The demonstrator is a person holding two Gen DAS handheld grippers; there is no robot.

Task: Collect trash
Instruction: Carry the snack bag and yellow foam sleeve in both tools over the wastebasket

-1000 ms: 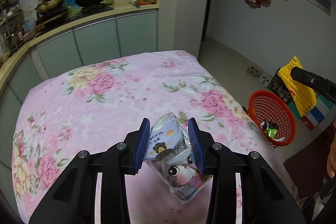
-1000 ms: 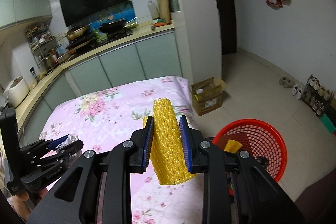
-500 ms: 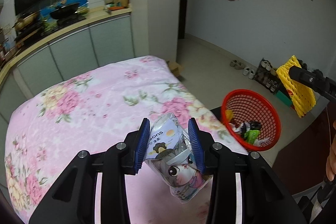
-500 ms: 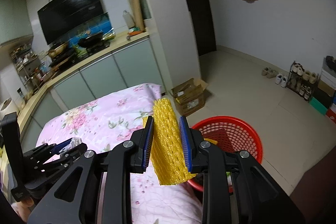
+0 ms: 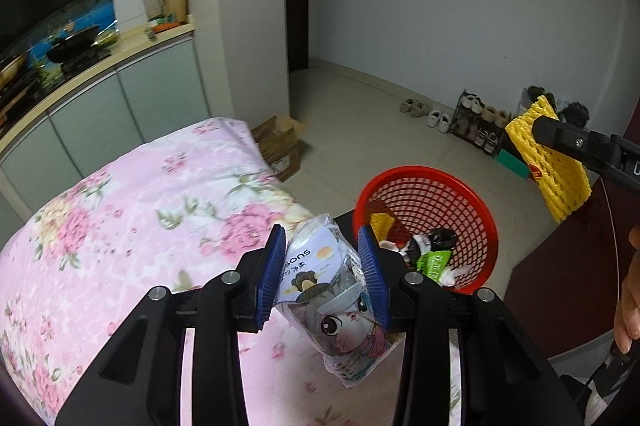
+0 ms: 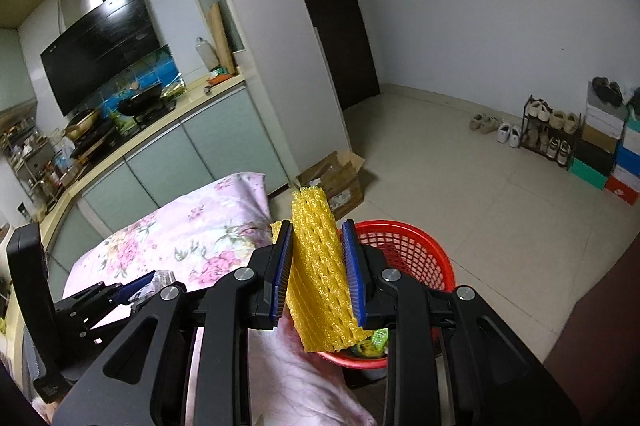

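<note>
Nearest, the left hand-held gripper pinches a crinkled, partly clear plastic snack bag printed with a cartoon face between its blue pads, above the near edge of the pink floral bedspread. The right hand-held gripper is clamped on a yellow foam net sleeve, held upright above the bedspread's right edge. Just beyond both, on the floor to the right of the bed, stands the round red plastic mesh basket with wrappers inside. Farther off, a cardboard box sits by the pillar.
</note>
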